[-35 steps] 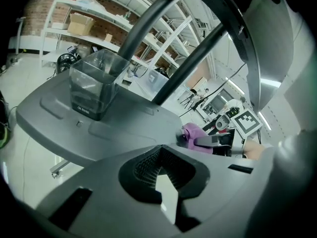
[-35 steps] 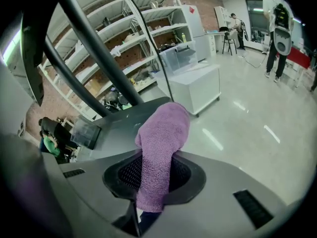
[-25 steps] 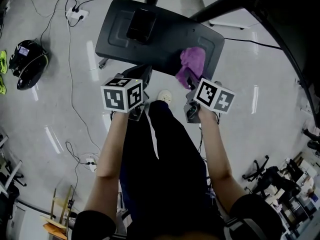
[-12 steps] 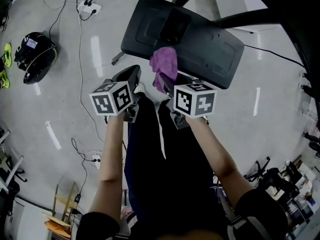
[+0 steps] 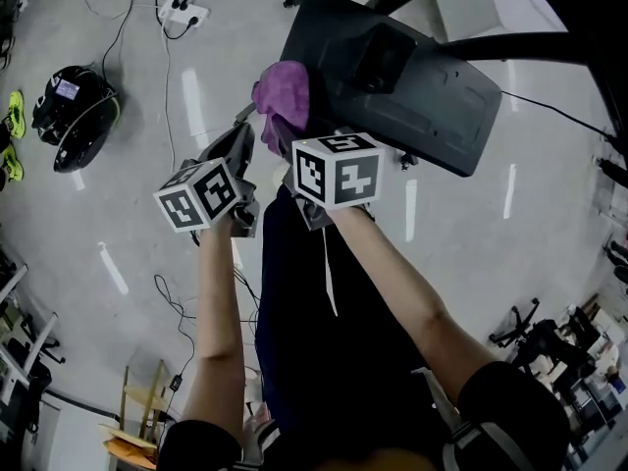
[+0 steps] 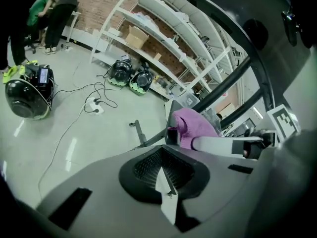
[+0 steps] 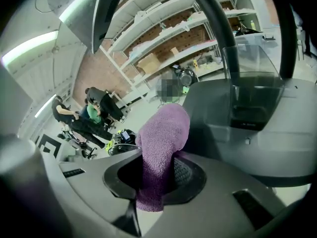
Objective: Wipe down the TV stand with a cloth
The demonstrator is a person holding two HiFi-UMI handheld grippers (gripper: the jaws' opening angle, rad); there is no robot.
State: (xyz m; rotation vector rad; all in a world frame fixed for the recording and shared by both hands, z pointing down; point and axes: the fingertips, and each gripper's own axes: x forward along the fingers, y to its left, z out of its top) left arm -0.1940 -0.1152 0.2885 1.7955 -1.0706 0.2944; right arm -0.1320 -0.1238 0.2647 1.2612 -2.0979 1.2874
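The dark grey flat TV stand base lies ahead. The left gripper is pressed together on nothing (just beside its partner), and the right gripper pinches the fuzzy purple cloth at the base's left corner.

We record a pale, glossy floor. Standing directly on it are the dark TV stand base, a black helmet-like object well to its left, and a white power strip near the far edge.
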